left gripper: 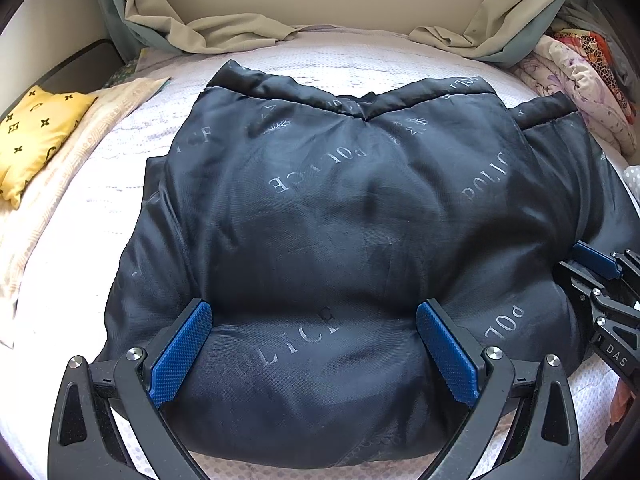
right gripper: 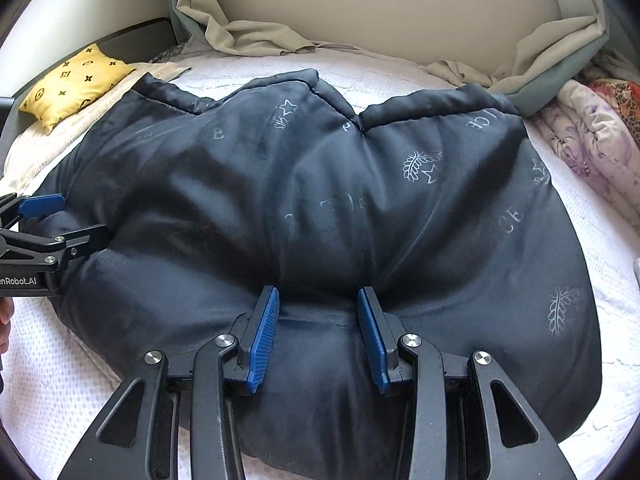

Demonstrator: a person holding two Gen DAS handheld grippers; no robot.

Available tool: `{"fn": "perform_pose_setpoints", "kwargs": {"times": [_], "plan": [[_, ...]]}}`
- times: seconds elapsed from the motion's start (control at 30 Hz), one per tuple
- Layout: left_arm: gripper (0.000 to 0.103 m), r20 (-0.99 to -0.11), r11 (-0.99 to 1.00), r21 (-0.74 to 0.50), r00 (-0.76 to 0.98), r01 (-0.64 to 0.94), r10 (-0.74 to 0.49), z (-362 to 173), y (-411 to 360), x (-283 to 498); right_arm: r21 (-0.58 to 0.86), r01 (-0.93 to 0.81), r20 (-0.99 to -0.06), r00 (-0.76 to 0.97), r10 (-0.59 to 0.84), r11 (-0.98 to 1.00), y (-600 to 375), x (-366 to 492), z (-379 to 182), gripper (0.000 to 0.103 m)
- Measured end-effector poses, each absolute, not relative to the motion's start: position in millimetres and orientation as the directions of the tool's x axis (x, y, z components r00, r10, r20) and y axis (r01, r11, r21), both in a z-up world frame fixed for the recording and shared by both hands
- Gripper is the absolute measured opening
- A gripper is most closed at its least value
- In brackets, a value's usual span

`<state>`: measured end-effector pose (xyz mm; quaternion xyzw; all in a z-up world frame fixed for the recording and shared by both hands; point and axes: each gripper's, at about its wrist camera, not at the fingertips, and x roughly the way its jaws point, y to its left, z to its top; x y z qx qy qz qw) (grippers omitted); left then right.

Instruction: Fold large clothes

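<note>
A puffy dark navy jacket (left gripper: 340, 208) (right gripper: 340, 200), lining out with grey "POLICE" print, lies bundled on the white bed cover (left gripper: 100, 200) (right gripper: 48, 360). My left gripper (left gripper: 312, 312) stands wide at the near edge, with the thick fold filling the gap and its blue pads dug into both sides. The right gripper (right gripper: 318, 294) stands narrower, its pads pinching a ridge of the same near edge. Each gripper appears in the other's view: the right one (left gripper: 568, 258) at the jacket's right side, the left one (right gripper: 86, 216) at its left side.
A yellow patterned pillow (left gripper: 36, 132) (right gripper: 76, 84) lies at the far left on a pale cloth. A beige and green sheet (left gripper: 200, 28) is heaped at the headboard. Floral bedding (left gripper: 580, 76) (right gripper: 580, 132) is piled at the right. A hand (right gripper: 4, 328) shows at the left edge.
</note>
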<state>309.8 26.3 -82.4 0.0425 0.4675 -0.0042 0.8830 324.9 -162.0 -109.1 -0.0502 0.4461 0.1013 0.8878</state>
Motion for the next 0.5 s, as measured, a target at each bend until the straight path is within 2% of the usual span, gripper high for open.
{"fn": "perform_pose_setpoints", "kwargs": {"times": [0.1,0.2,0.33,0.5], "plan": [[0.103,-0.828,0.997,0.062,0.559,0.04,0.029,-81,28,310,0.046,-0.216,-0.813,0.559,0.162,0.975,-168,326,-99,0.037],[0.103,-0.829,0.997,0.06,0.559,0.04,0.028,-80,30,310,0.122,-0.195,-0.775,0.594,0.217,0.973,-184,324,-71,0.036],[0.103,-0.828,0.997,0.065,0.56,0.04,0.032,-80,29,312,0.056,-0.114,-0.73,0.673,0.119,0.992,-207,325,-48,0.036],[0.103,-0.83,0.998,0.058,0.558,0.039,0.027,-78,29,312,0.095,-0.011,-0.791,0.606,0.082,0.995,-237,336,-70,0.036]]}}
